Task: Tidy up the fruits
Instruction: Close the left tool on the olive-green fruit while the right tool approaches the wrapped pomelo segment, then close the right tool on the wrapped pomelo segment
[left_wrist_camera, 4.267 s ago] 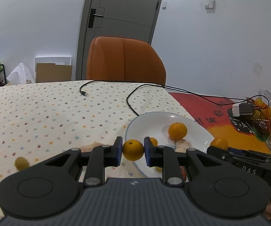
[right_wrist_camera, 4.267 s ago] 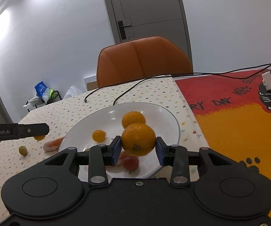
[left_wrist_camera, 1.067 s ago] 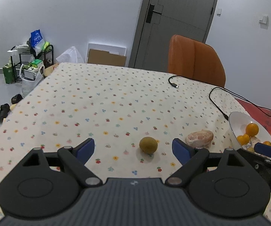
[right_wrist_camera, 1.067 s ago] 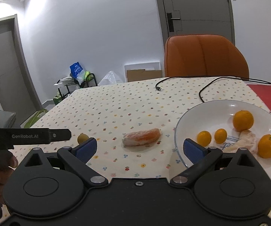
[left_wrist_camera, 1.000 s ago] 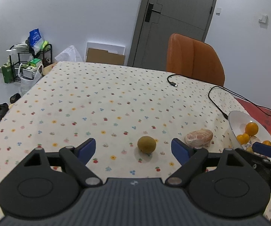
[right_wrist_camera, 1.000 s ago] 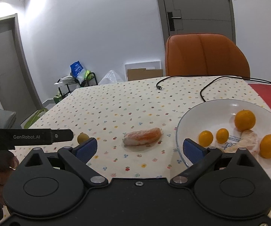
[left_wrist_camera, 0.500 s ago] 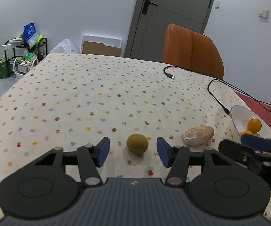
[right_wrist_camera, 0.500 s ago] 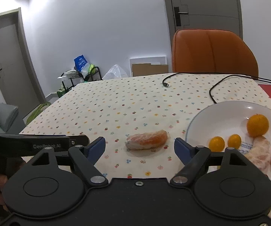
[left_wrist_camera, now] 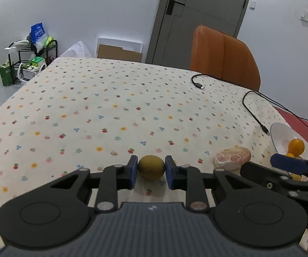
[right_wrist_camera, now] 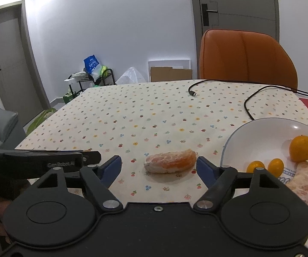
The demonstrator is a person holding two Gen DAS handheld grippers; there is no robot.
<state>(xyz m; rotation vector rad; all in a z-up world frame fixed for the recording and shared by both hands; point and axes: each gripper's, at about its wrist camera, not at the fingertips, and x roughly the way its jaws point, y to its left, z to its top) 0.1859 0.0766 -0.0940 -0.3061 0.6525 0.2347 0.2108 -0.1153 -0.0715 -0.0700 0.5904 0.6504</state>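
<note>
Left tool (left_wrist_camera: 151,171) closed on small round yellow-green fruit (left_wrist_camera: 151,169), blue pads touching both sides, fruit low over the floral-clothed desk (left_wrist_camera: 111,111). Right tool (right_wrist_camera: 158,167) spread wide, holding nothing, straddling the peeled orange segment wrapped in clear film (right_wrist_camera: 171,163) lying on the cloth. Just right of it, white round plate (right_wrist_camera: 261,128) with 4 orange fruits and 1 peeled piece.
</note>
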